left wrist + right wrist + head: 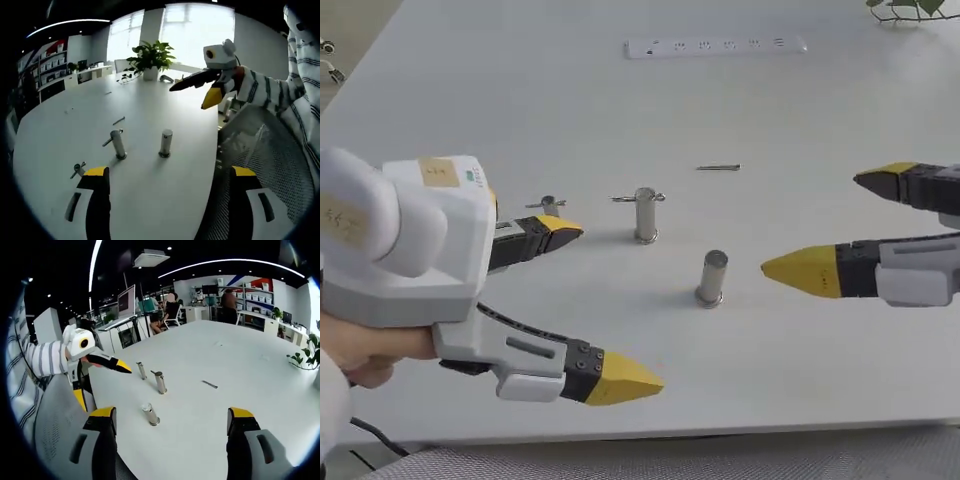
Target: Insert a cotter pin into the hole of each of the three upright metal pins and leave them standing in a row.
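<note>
Bearing surface: white tabletop (620, 100).
Left gripper (615, 306): white, yellow-tipped jaws spread wide, empty, left of the middle steel pin (645, 215).
Right gripper (812, 223): jaws likewise wide, empty, right of it.
Middle steel pin: upright, thin cotter pin (624, 199) through its top.
Bare steel pin (712, 278): upright, right of it, between both grippers, touching neither.
Short steel pin (550, 207): left of it, just beside the left gripper's upper fingertip (560, 227).
Loose cotter pin (718, 167): flat, beyond it.

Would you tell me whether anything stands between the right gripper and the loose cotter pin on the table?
Nothing visible does. The cotter pin lies on bare table, with open space between it and the open right gripper; the unpinned metal pin stands off that line.
</note>
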`<state>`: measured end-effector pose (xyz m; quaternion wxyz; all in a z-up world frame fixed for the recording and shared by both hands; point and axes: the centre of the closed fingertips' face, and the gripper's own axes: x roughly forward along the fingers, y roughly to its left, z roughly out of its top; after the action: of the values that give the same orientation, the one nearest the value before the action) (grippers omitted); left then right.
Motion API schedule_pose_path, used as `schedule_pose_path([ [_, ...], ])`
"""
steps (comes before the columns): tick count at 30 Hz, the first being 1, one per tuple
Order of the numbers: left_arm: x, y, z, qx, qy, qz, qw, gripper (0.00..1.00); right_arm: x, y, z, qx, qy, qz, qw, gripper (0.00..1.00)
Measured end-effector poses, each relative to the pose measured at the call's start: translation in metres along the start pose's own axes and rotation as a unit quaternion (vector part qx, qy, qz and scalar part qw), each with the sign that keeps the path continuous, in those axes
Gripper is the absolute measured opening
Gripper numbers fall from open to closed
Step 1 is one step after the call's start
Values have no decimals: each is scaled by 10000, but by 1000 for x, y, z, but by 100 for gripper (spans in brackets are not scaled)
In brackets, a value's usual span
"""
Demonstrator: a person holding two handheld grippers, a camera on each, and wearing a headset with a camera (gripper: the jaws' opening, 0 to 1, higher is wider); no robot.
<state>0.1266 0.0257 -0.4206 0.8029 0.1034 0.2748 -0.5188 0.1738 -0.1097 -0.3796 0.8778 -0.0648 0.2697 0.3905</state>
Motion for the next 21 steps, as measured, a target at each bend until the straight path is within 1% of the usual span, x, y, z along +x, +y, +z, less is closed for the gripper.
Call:
schedule_pose_path([
  [1,0,3,-3,17,85,77,9999,99,0,-4,3,-103,31,-14,9999,90],
  [3,-1,4,-4,-27,64,87,9999,99,0,-12,9,-350,80,-65,9993,90],
  [4,-1,4,-4,-58,55,88,9999,99,1,-17,13,-572,126,-82,9982,89],
  [6,-2,5,-4,-87,19,118,9999,99,2,-22,17,-870,275,-34,9958,86],
  [8,-4,6,-5,-94,17,155,9998,99,6,-29,22,-954,389,-10,9947,84],
  [9,-4,7,-5,-95,18,177,9998,99,7,-32,22,-966,510,23,9940,82],
  [10,-5,7,-5,-94,13,192,9998,99,10,-33,22,-1076,625,144,9921,80],
  [11,-5,8,-5,-95,7,208,9997,99,11,-34,22,-1124,651,175,9914,77],
  [12,-6,10,-5,-78,-15,301,9995,99,17,-37,23,-1309,718,243,9885,76],
  [13,-7,13,-4,-83,-56,394,9992,99,20,-37,23,-1413,778,301,9864,77],
  [14,-9,16,-1,-125,-142,479,9987,98,23,-40,23,-1596,922,372,9822,77],
  [15,-10,18,0,-134,-196,521,9984,97,26,-43,23,-1709,1020,377,9793,77],
  [16,-12,19,1,-166,-204,552,9981,96,30,-49,24,-1854,1146,362,9753,76],
  [17,-13,19,1,-176,-200,562,9981,96,33,-53,25,-1940,1236,358,9725,76],
  [19,-15,20,1,-176,-188,594,9979,96,39,-56,30,-2239,1322,450,9646,76],
  [20,-15,20,1,-185,-191,607,9978,96,42,-57,33,-2284,1320,482,9634,75],
  [21,-17,21,1,-193,-202,626,9976,96,46,-60,36,-2372,1366,524,9604,74],
])
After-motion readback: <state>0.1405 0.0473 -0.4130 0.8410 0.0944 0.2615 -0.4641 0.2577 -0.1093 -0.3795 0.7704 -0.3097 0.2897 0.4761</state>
